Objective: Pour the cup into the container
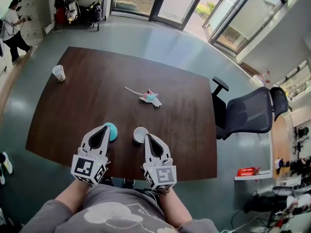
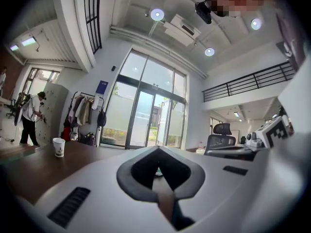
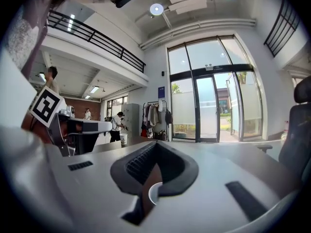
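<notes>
Both our grippers are low at the near edge of the table [image 1: 87,96], each clenched tight on nothing. Our left gripper [image 1: 104,128] hides half the teal container [image 1: 113,130], and its own view catches only a sliver. Our right gripper [image 1: 146,136] sits just beside the white cup [image 1: 139,134]. Touching or not, we can't tell. Only a bit of rim peeks past its closed jaws.

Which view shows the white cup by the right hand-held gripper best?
The head view: the white cup shows whole from above, open rim up, at the tip of the right hand-held gripper. The right gripper view catches only a sliver of its rim beyond the shut jaws. The left gripper view does not show it.
</notes>
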Tool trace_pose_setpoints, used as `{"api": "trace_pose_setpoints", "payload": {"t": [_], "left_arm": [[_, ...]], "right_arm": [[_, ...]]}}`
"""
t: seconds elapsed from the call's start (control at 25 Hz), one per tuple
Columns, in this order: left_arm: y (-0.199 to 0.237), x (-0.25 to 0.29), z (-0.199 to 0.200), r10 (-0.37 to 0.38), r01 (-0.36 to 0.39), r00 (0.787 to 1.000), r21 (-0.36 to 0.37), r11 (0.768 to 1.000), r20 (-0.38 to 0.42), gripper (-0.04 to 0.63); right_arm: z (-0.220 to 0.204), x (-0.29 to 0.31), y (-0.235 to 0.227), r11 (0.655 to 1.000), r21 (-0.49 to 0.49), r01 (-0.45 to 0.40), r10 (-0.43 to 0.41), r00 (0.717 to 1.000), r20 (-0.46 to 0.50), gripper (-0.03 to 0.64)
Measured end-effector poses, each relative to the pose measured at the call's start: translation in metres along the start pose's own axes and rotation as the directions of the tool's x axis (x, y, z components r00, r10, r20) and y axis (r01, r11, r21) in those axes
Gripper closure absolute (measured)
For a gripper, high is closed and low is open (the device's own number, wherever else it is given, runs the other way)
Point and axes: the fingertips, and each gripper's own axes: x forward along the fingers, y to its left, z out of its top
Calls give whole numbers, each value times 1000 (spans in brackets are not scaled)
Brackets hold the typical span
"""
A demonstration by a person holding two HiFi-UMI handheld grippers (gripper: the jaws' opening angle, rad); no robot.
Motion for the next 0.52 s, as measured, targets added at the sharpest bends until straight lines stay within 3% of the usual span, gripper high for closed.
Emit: {"api": "trace_pose_setpoints", "payload": {"t": [0.52], "left_arm": [[7,-5,-1,-26,26,999,2,1000,22,588]], "right_arm": [[-3,1,2,999,-10,42,-42,999,-14,629]]}}
